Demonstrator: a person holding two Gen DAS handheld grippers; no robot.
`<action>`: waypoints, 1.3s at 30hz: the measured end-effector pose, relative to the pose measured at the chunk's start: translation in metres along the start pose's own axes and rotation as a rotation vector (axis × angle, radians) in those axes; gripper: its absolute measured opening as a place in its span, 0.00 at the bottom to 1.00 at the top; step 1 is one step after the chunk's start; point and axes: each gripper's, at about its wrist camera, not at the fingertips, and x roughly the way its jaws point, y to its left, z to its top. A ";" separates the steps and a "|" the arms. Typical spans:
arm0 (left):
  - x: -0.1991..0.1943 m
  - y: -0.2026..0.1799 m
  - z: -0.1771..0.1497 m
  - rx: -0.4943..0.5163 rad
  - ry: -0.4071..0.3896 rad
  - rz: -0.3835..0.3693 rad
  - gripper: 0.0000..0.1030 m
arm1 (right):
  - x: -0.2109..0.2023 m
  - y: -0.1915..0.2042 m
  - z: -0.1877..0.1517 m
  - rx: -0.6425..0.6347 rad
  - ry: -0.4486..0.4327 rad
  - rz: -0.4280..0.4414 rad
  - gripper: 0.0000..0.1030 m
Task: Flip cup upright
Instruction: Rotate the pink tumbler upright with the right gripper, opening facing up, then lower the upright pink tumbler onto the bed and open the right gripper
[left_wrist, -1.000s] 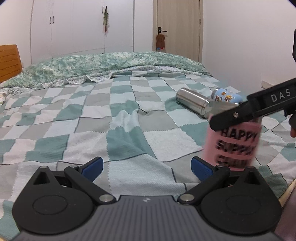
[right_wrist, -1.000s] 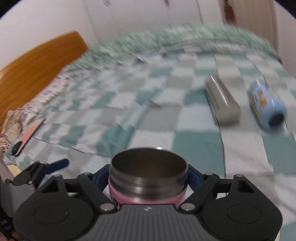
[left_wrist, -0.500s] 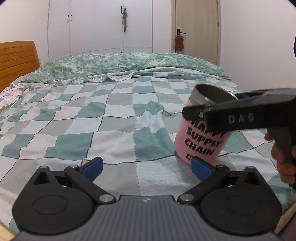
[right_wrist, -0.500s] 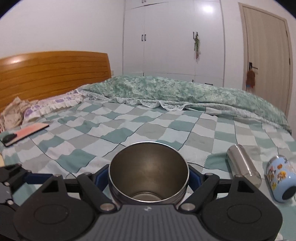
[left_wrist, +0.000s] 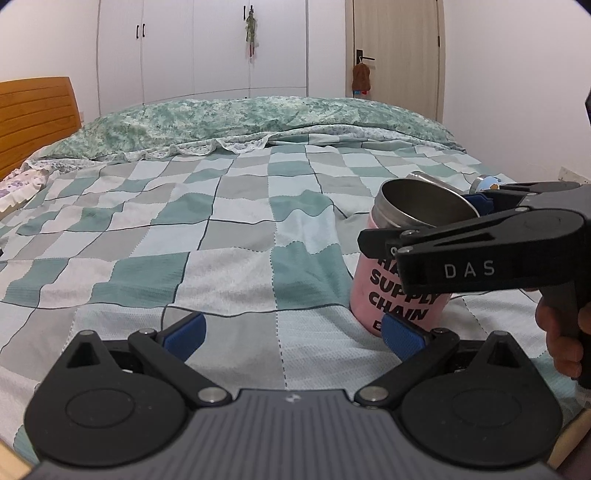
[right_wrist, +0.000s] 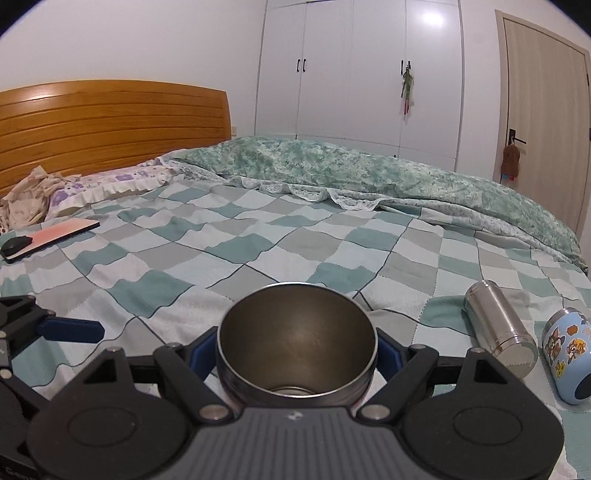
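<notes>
The right gripper (right_wrist: 295, 352) is clamped on the pink cup (left_wrist: 399, 291), held upright, mouth up, base on the checked blanket (left_wrist: 229, 236). The left gripper (left_wrist: 291, 328), jaws apart, is held empty beside the cup. A steel flask (right_wrist: 498, 328) lies beyond the cup.

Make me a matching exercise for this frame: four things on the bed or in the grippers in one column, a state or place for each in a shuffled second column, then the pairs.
Things:
1. pink cup
2. steel bottle
3. blue cartoon cup
4. left gripper

States:
A. lying on its side on the checked blanket, just left of a printed cup
B. open, holding nothing
C. mouth up, clamped near the rim by the right gripper
D. lying on its side at the far right of the right wrist view

Pairs: 1-C, 2-A, 3-D, 4-B
</notes>
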 end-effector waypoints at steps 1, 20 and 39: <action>-0.001 0.000 0.000 0.000 0.000 0.000 1.00 | -0.001 -0.001 0.000 0.005 0.003 0.001 0.81; -0.051 -0.033 0.004 0.007 -0.043 -0.009 1.00 | -0.083 -0.030 0.002 0.079 -0.163 0.052 1.00; -0.148 -0.159 -0.020 0.005 -0.145 -0.061 1.00 | -0.271 -0.112 -0.097 0.051 -0.208 -0.109 1.00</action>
